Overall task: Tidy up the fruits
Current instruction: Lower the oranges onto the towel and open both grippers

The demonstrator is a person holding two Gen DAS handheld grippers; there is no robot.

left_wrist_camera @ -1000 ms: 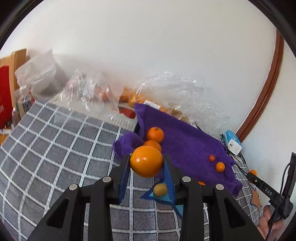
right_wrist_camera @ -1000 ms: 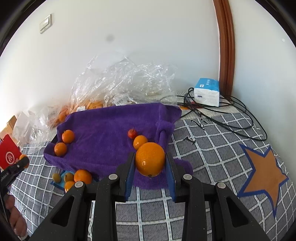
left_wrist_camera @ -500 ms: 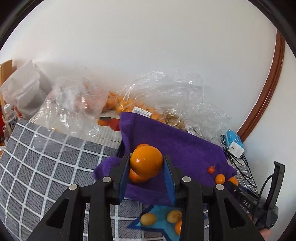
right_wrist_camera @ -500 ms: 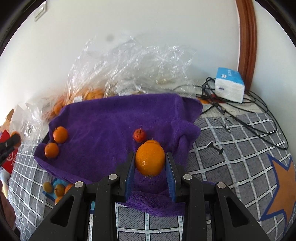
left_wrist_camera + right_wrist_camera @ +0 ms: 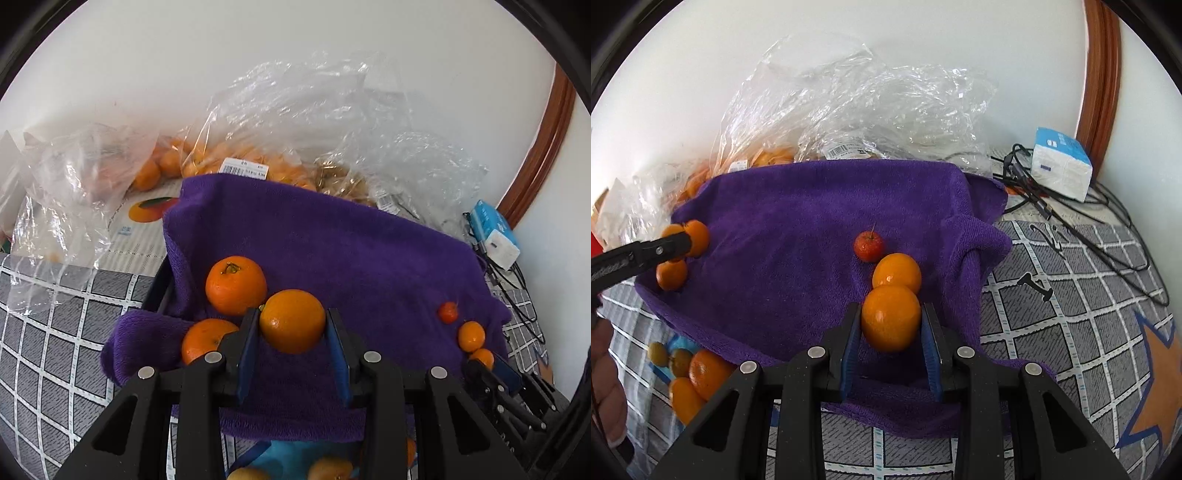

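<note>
The left gripper (image 5: 291, 325) has its blue-padded jaws closed on one round orange fruit (image 5: 291, 320), holding it just above the near left part of a purple terry towel (image 5: 332, 251) spread over a dark tray. Two more oranges lie on the towel right beside it: one with a stem end up (image 5: 235, 285), just behind the held fruit, and one low at the left jaw (image 5: 207, 339), partly hidden. The right gripper (image 5: 891, 325) likewise has its jaws shut on a single orange (image 5: 891, 318), held over the towel's right part. Directly behind that fruit on the towel sit one smaller orange (image 5: 897, 272) and one small red fruit with a stalk (image 5: 868, 246), the two just beside each other. In the right wrist view, four small fruits lie off the towel at the lower left on the grey checked bedcover (image 5: 1071, 314): two orange ones (image 5: 705, 373) and two yellowish ones (image 5: 658, 353). Behind the towel, crumpled clear plastic bags (image 5: 849, 99) hold more orange fruit, too many to count. One blue-and-white box (image 5: 1062, 168) sits by black cables at the right.
</note>
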